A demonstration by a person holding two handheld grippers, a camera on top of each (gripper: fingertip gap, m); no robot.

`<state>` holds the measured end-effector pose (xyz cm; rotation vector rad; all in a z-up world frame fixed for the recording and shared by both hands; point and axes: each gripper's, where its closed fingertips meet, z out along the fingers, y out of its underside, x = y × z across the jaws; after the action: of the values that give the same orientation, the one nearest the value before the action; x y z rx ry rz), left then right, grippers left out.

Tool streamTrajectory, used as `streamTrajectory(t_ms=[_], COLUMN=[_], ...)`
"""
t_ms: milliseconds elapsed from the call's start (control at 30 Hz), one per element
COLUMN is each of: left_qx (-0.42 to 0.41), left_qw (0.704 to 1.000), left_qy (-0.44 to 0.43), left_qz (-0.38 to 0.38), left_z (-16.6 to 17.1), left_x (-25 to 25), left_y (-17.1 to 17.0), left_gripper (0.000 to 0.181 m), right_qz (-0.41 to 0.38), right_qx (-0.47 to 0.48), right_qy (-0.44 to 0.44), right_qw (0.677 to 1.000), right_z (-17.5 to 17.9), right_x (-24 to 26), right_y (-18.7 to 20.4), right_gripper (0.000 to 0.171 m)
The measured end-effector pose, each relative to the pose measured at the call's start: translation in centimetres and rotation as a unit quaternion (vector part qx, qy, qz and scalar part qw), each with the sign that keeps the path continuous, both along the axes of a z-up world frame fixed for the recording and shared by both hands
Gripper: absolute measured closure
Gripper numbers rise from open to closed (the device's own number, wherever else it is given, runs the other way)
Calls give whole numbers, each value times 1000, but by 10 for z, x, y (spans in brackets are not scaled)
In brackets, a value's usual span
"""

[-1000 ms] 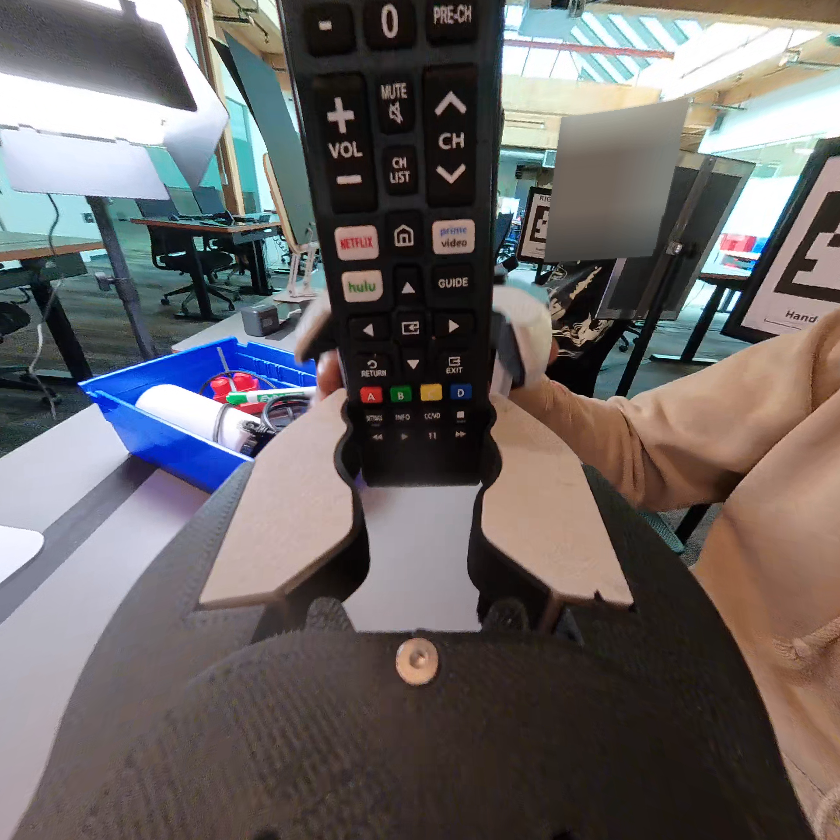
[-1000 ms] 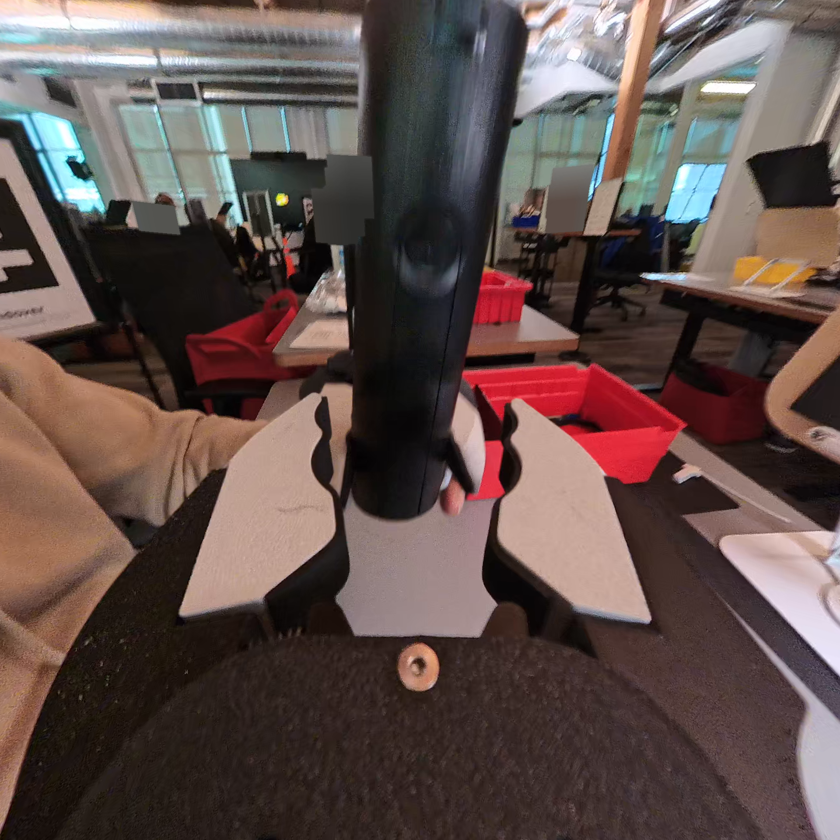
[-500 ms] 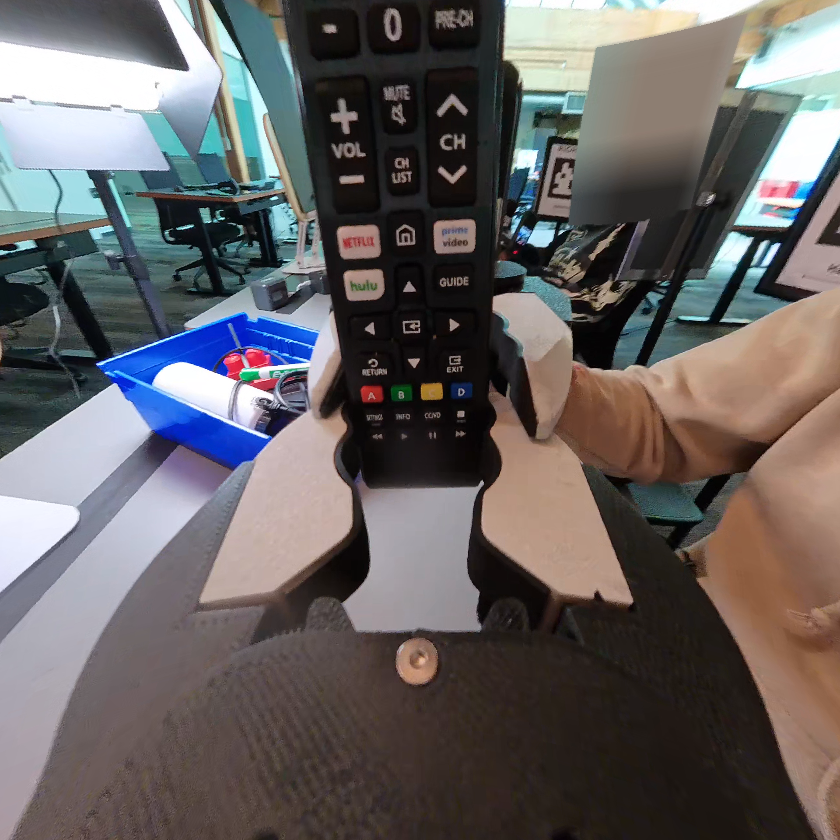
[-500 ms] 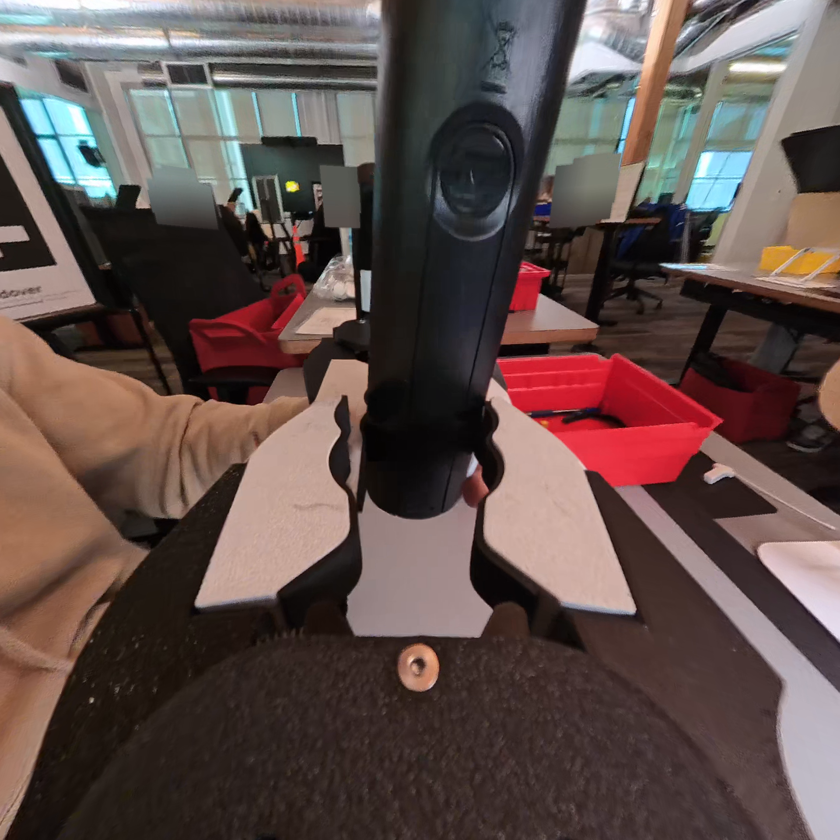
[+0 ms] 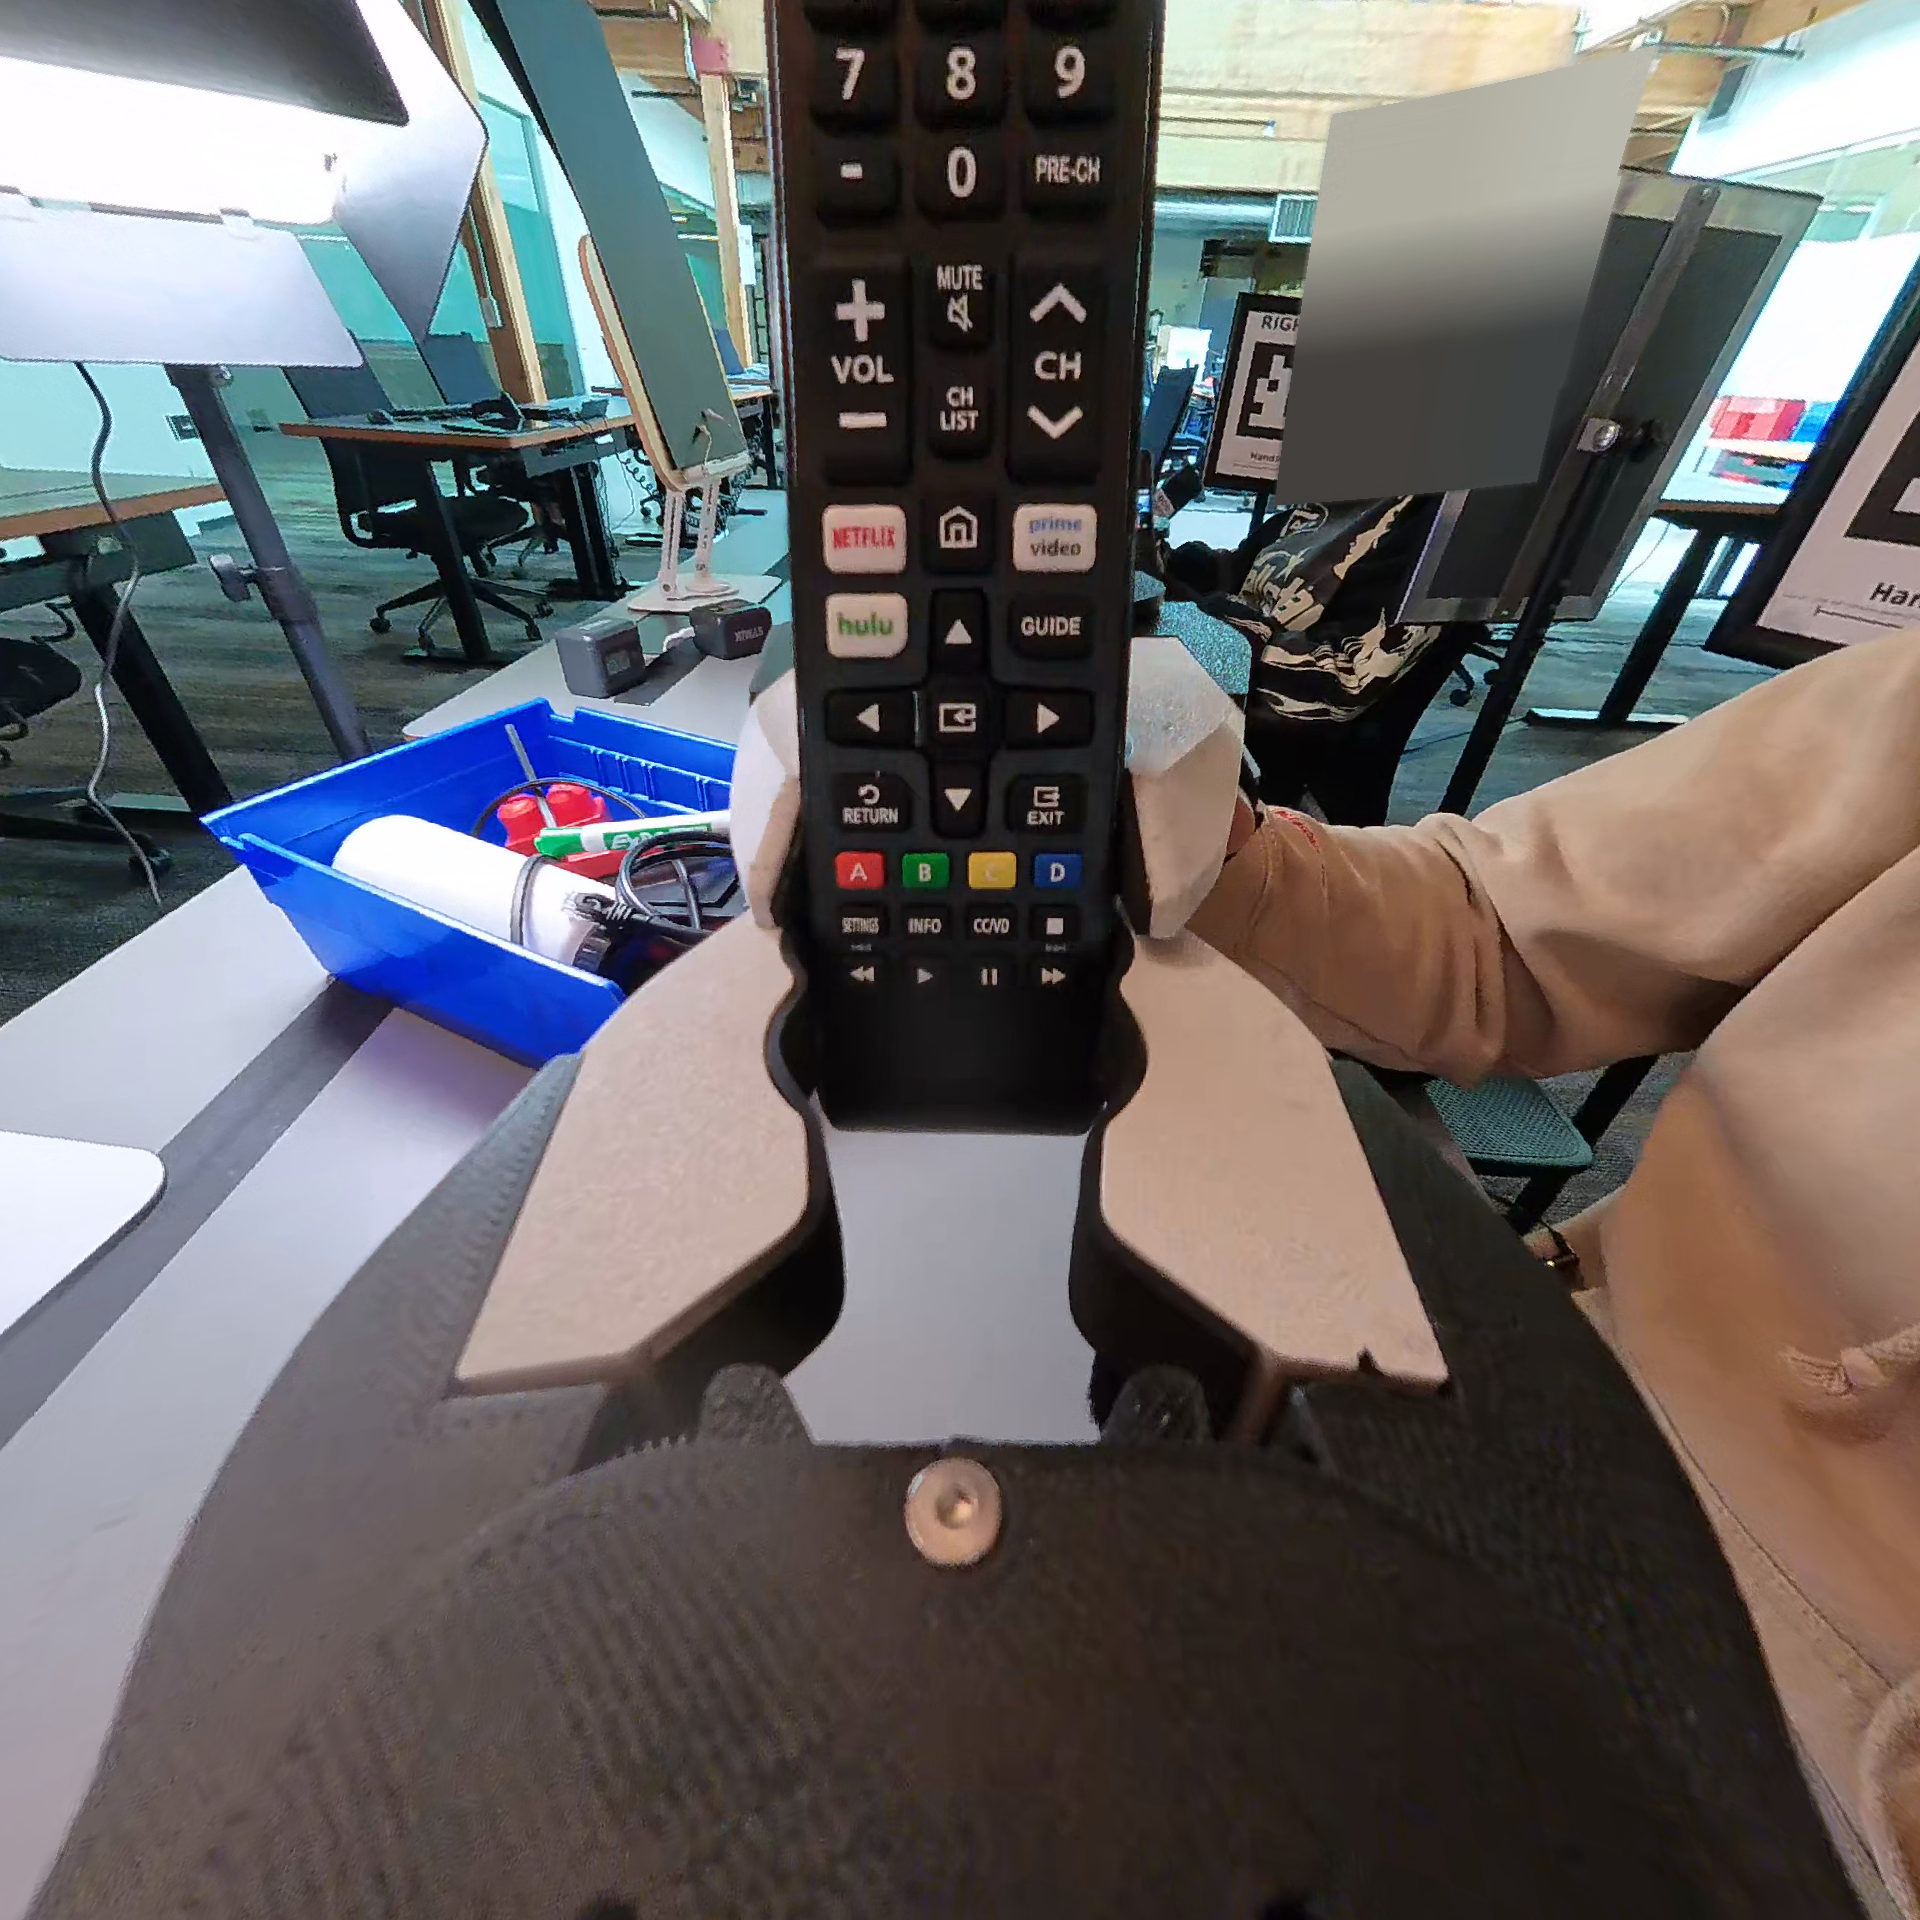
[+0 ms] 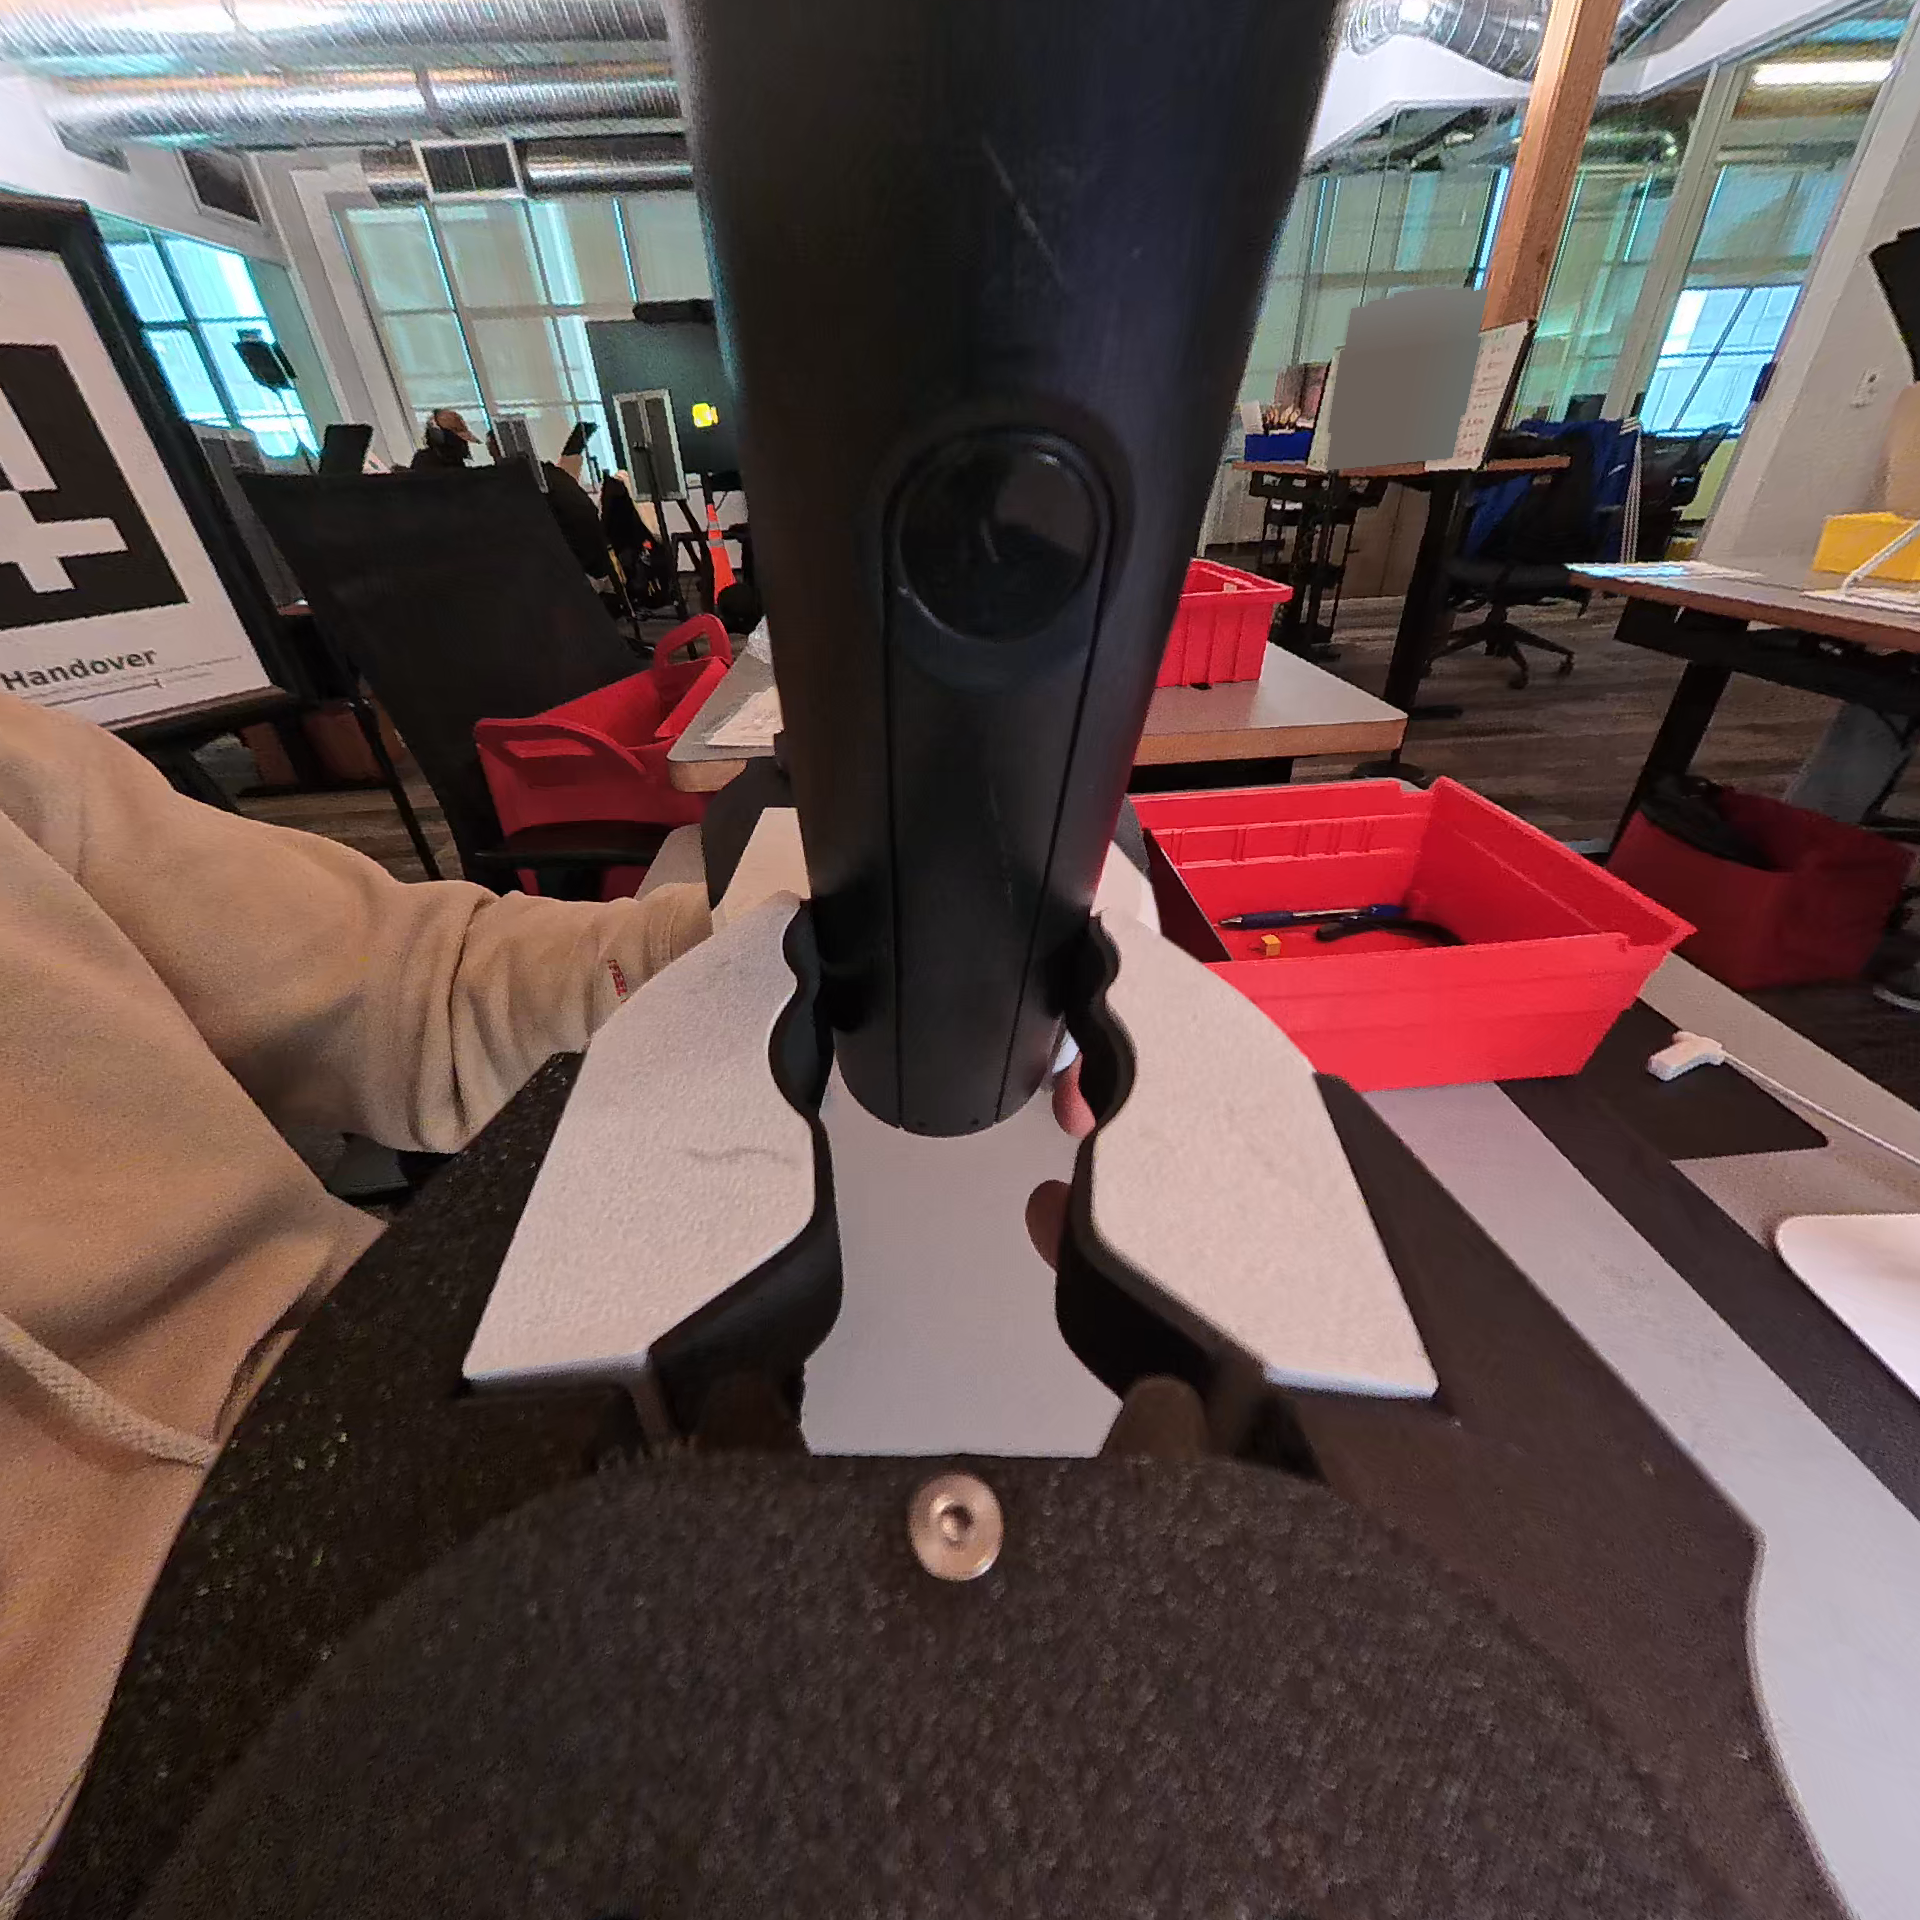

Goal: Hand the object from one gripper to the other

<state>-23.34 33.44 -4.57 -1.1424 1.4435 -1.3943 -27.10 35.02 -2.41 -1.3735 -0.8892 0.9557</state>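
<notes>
- Gripping lower end of long black plastic TV remote with coloured buttons [image 5: 958, 540]: left gripper [image 5: 956, 997], grey flat fingers [image 5: 665, 1174] pinched against both side edges, button face toward the left wrist camera.
- Standing upright out of the left fingers, remote top cut off by the frame.
- Clamping the same remote from the far side: right gripper [image 6: 954, 997], pale fingers [image 6: 1236, 1164] closed on the rounded black back shell [image 6: 987, 540], bottom tip of remote sitting just inside the wavy black inner pads.
- Showing in left wrist view too: right gripper's white fingertips [image 5: 1184, 790] hugging both sides of remote just above left fingertips, touching or nearly so, cannot tell which.
- Held in mid-air above grey tabletop with dark stripe [image 5: 208, 1081], remote touching neither table nor bins.
- Reaching in from the side: beige hoodie sleeve [image 5: 1558, 914] behind right gripper.
- Sitting on table left of remote: blue plastic bin [image 5: 447, 966] holding white cylinder bottle [image 5: 457, 873], green-capped marker [image 5: 623, 836], black cable coil, red item.
- Sitting on table beyond right gripper: red plastic bin [image 6: 1455, 997] with blue pen [image 6: 1309, 916] and small bits inside.
</notes>
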Motion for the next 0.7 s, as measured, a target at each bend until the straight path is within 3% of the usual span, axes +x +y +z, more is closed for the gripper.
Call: streamTrajectory(t_ms=[300,700], left_qx=[16,25], left_qw=[998,998], left_qy=[27,42], left_qz=[-45,-36], left_z=[-16,-24], left_x=[-3,0], left_y=[-9,-5], left_gripper=[130,130], right_qz=[17,4], right_qx=[15,20], right_qy=[-38,-78], right_qw=[999,997], right_z=[-12,-20], right_x=[-8,-7], right_y=[-5,-2], right_gripper=[123,123])
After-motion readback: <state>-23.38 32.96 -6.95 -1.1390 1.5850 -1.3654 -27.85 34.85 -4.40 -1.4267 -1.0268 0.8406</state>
